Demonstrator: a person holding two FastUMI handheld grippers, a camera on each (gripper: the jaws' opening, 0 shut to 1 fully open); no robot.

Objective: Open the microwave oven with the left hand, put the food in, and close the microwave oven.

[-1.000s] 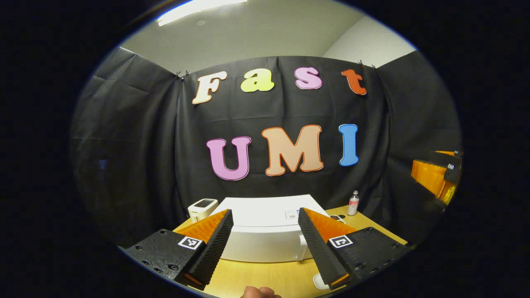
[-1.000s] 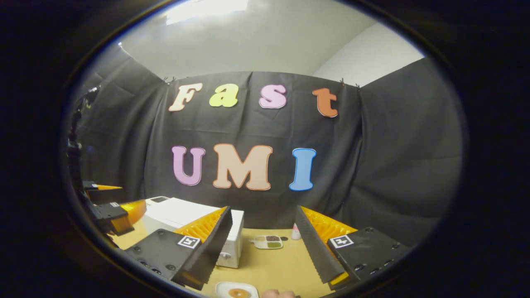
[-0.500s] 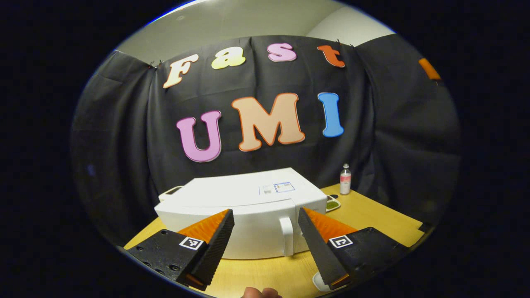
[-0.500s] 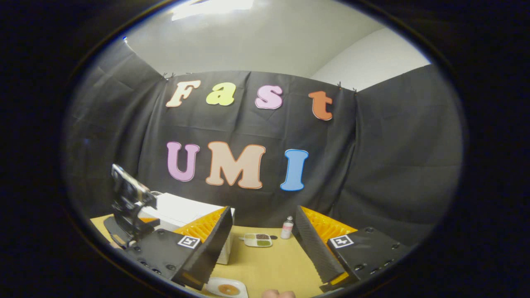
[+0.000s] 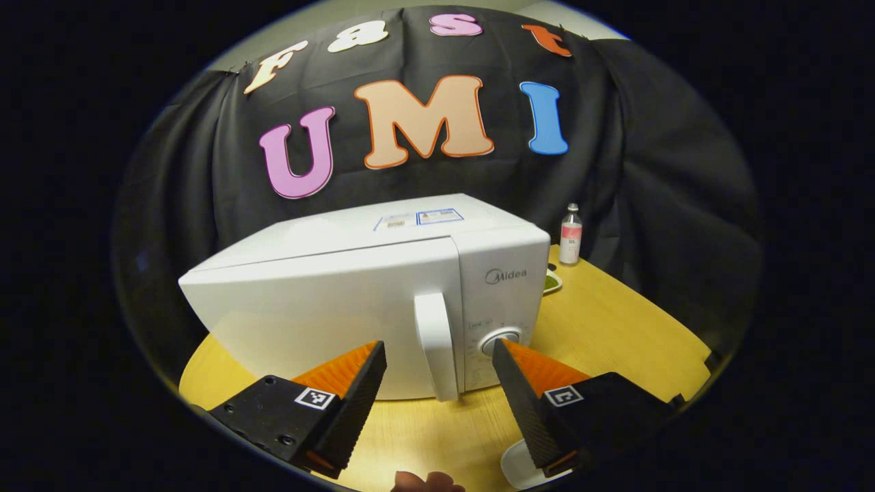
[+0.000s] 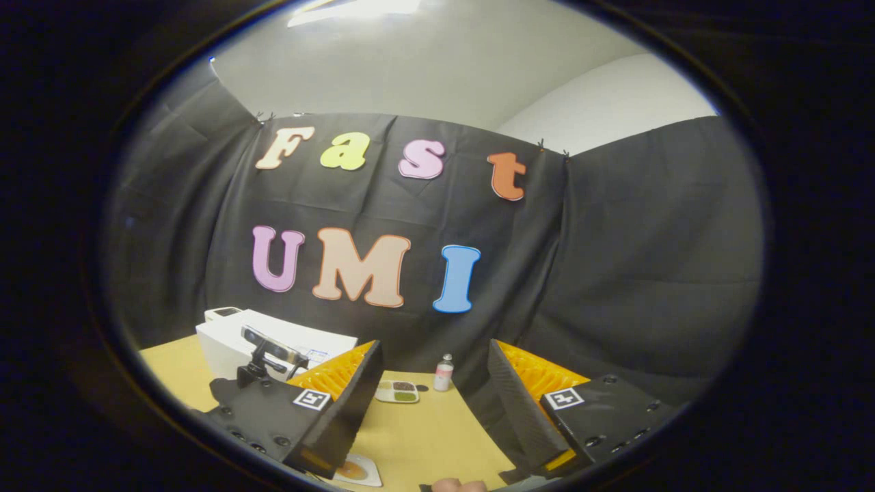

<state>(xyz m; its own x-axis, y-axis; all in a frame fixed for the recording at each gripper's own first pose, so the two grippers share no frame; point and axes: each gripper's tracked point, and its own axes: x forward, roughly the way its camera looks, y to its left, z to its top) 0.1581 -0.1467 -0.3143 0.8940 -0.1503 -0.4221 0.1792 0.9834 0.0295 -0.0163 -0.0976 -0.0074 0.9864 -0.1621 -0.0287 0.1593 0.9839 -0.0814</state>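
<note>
The white microwave (image 5: 328, 307) stands on the wooden table with its door closed. My left gripper (image 5: 437, 346) is open just in front of it, and the upright door handle (image 5: 435, 355) stands between the two fingers, apart from both. A round dial (image 5: 501, 339) sits right of the handle. My right gripper (image 6: 434, 345) is open and holds nothing, raised over the table. Below its left finger lies a white plate (image 6: 355, 470) with a round brown piece of food. The right gripper view also shows the microwave (image 6: 222, 342) at far left with the left gripper (image 6: 266, 355) before it.
A small bottle (image 5: 570, 236) and a divided tray (image 6: 398, 391) with green and dark fillings stand at the back of the table (image 6: 431, 430), right of the microwave. A white plate rim (image 5: 514, 470) lies under the left gripper's right finger. Black cloth walls the booth.
My left gripper has dropped and closed in on the microwave, bringing the door handle between its fingers. The right gripper view has swung right, so the microwave sits farther left.
</note>
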